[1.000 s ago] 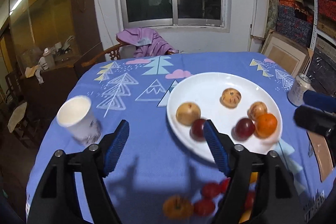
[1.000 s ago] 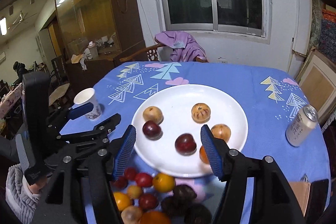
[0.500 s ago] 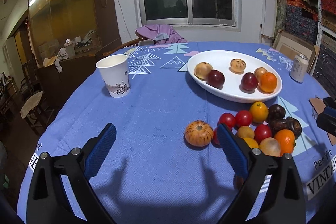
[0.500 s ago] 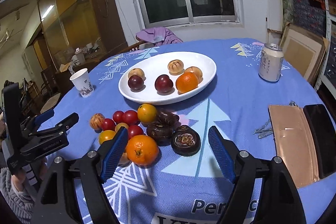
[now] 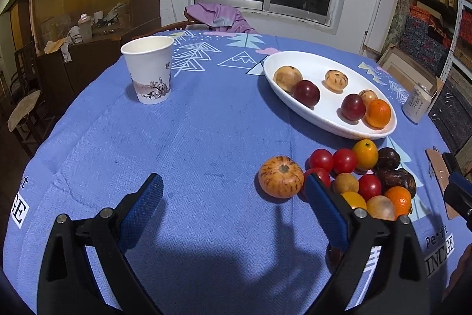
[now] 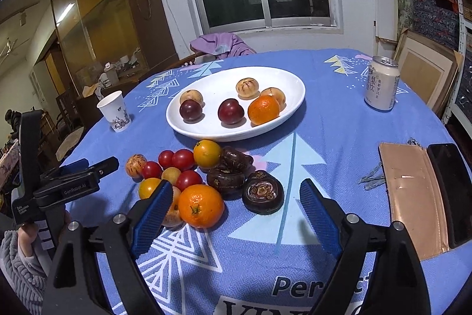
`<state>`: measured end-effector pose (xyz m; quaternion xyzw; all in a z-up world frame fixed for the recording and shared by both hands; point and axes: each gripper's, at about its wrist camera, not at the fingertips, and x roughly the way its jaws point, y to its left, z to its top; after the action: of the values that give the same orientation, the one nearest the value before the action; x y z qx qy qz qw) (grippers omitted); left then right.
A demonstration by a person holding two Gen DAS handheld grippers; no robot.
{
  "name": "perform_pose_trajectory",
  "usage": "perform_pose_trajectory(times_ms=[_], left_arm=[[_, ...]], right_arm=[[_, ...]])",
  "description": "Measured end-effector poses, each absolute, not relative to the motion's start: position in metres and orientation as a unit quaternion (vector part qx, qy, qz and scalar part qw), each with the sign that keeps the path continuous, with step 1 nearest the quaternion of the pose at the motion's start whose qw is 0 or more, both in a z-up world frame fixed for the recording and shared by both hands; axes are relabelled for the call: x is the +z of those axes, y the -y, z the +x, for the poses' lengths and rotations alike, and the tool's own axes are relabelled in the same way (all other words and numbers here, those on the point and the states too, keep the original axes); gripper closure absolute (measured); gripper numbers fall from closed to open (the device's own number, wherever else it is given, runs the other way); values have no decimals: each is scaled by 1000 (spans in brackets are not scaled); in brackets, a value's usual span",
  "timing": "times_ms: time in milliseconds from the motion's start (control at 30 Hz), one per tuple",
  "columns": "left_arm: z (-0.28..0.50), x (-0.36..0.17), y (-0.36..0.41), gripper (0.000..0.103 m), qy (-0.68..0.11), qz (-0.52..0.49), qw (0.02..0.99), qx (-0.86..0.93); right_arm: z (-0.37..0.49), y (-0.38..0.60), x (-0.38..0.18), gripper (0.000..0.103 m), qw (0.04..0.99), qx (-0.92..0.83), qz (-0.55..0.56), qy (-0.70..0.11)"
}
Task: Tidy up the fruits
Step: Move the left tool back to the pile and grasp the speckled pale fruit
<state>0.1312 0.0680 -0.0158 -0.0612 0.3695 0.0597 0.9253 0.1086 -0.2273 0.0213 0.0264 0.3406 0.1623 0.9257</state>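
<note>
Plate: a white oval plate (image 6: 298, 92) sat at the far middle of the desk (image 6: 339, 138), already carrying six fruits, which suggested it was the collecting spot.
Loose pile: the remaining fruits (image 6: 188, 167) lay bunched on the blue cloth just near of the plate, close enough to be lifted across one at a time.
Nearest orange: a big orange (image 6: 200, 205) lay at the near edge of the pile, just beside the left finger of the right gripper (image 6: 234, 207).
Dark fruits: three dark brown ones (image 6: 262, 194) lay on the right side of the pile, the nearest of them between the right gripper's fingers but untouched.
Right gripper: its jaws had just been opening and stood wide, gripping nothing, I judged in readiness for the orange or the dark fruit.
Left gripper: the left gripper (image 5: 233, 194) was spread wide and empty too, having just been opening; the striped orange fruit (image 5: 281, 181) lay just beyond its right finger.
Cup and can: a paper cup (image 5: 148, 70) at the far left and a drinks can (image 6: 381, 83) at the far right stood well apart from the fruit, out of the way.
</note>
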Motion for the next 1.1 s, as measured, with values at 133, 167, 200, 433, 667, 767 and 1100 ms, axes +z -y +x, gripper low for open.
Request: perform_pose_trajectory(times_ms=[133, 167, 200, 433, 667, 767, 1100], left_arm=[[133, -19, -52, 8, -369, -24, 927, 55], [134, -20, -48, 9, -368, -6, 928, 62], [135, -23, -43, 9, -368, 16, 927, 71], [158, -34, -42, 8, -406, 15, 912, 57], [179, -38, -53, 7, -417, -7, 908, 52], [174, -34, -55, 7, -404, 2, 913, 61], [167, -32, -48, 8, -400, 28, 915, 28]], right_arm=[[109, 228, 22, 14, 924, 164, 29, -343], [108, 228, 22, 14, 925, 164, 29, -343], [108, 229, 23, 14, 925, 165, 28, -342], [108, 226, 22, 14, 923, 165, 20, -346], [108, 223, 20, 13, 922, 165, 13, -349], [107, 223, 20, 13, 922, 166, 13, -348], [105, 225, 23, 13, 925, 166, 17, -342]])
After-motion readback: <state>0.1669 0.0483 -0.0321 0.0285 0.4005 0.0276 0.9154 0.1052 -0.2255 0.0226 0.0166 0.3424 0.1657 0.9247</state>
